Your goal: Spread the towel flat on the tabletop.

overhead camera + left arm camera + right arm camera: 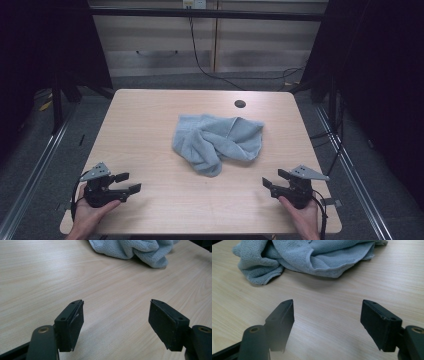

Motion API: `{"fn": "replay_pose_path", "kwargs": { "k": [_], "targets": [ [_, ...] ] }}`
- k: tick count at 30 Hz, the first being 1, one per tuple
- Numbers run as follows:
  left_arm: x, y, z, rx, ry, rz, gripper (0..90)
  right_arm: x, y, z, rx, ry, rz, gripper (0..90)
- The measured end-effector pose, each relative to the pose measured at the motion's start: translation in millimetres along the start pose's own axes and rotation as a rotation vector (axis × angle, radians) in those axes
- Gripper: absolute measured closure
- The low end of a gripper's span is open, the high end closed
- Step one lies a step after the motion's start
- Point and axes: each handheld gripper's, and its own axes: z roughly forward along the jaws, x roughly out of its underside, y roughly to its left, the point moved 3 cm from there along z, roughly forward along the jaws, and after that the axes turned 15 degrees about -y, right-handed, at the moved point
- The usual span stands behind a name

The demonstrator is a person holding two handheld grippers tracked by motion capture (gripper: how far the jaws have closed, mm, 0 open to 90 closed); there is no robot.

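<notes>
A crumpled light-blue towel (217, 142) lies in a heap at the middle of the wooden table (150, 115). My left gripper (128, 182) rests near the front left corner in a person's hand, open, with nothing between its jaws. At the front right, my right gripper (274, 180) is held the same way, open and empty. In the left gripper view the towel (135, 248) lies far ahead of the left gripper (116, 315). The right gripper view has the towel (307, 257) ahead of the right gripper (327, 315), well apart from the jaws.
A dark round cable hole (240, 104) sits in the table near its far edge. Grey floor, metal rails (45, 150) and black cables (200, 60) surround the table. Dark curtains flank both sides.
</notes>
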Motion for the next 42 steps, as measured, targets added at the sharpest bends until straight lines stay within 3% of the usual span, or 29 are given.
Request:
{"fn": "replay_pose_path", "kwargs": {
  "k": [8, 9, 11, 16, 19, 24, 29, 30, 31, 32, 33, 36, 39, 42],
  "targets": [
    [-0.3, 0.4, -0.7, -0.002, -0.005, -0.006, 28.5, -0.6, 3.0, -0.5, 0.005, -0.029, -0.01, 29.0],
    [0.0, 0.5, -0.7, 0.0, -0.001, -0.005, 28.6, -0.8, 3.1, -0.5, -0.005, -0.029, 0.017, 28.9],
    [0.6, 0.3, 0.1, 0.001, 0.003, -0.008, 28.6, -1.3, 3.8, -0.7, -0.011, -0.042, 0.014, 29.2],
    [0.4, -0.8, 1.0, 0.0, 0.007, -0.007, 28.8, -1.3, 5.9, 0.6, -0.016, -0.027, 0.009, 32.1],
    [0.3, -2.8, 1.7, 0.0, 0.009, 0.0, 29.0, -6.5, 9.0, 1.8, -0.037, -0.021, -0.005, 32.1],
    [-1.3, -8.6, 7.0, 0.026, 0.017, 0.003, 30.6, -18.7, 16.4, 8.6, -0.12, 0.012, -0.01, 33.2],
    [-16.0, -14.2, 22.1, 0.057, 0.009, 0.05, 38.4, -32.8, 19.8, 33.8, -0.191, 0.034, -0.008, 37.0],
    [-22.1, -16.4, 32.4, 0.074, 0.005, 0.064, 41.1, -40.0, 20.5, 47.0, -0.217, 0.036, -0.007, 38.0],
    [-22.1, -16.4, 32.4, 0.074, 0.005, 0.064, 41.7, -40.0, 20.5, 47.0, -0.217, 0.036, -0.007, 38.0],
    [-25.0, -17.0, 37.8, 0.078, 0.002, 0.065, 42.6, -47.0, 21.2, 61.4, -0.234, 0.039, -0.017, 38.6],
    [-27.6, -17.7, 43.2, 0.085, 0.005, 0.063, 42.6, -47.0, 21.2, 61.4, -0.234, 0.039, -0.017, 38.6],
    [-35.5, -19.5, 57.4, 0.096, 0.0, 0.062, 42.6, -54.6, 24.2, 82.9, -0.257, 0.048, -0.032, 39.0],
    [-40.7, -21.5, 69.1, 0.087, -0.002, 0.068, 40.9, -56.6, 25.9, 110.9, -0.272, 0.08, -0.023, 31.3],
    [-45.1, -23.7, 79.6, 0.096, 0.005, 0.062, 39.0, -55.1, 26.1, 119.9, -0.272, 0.099, -0.019, 31.2]
  ]
}}
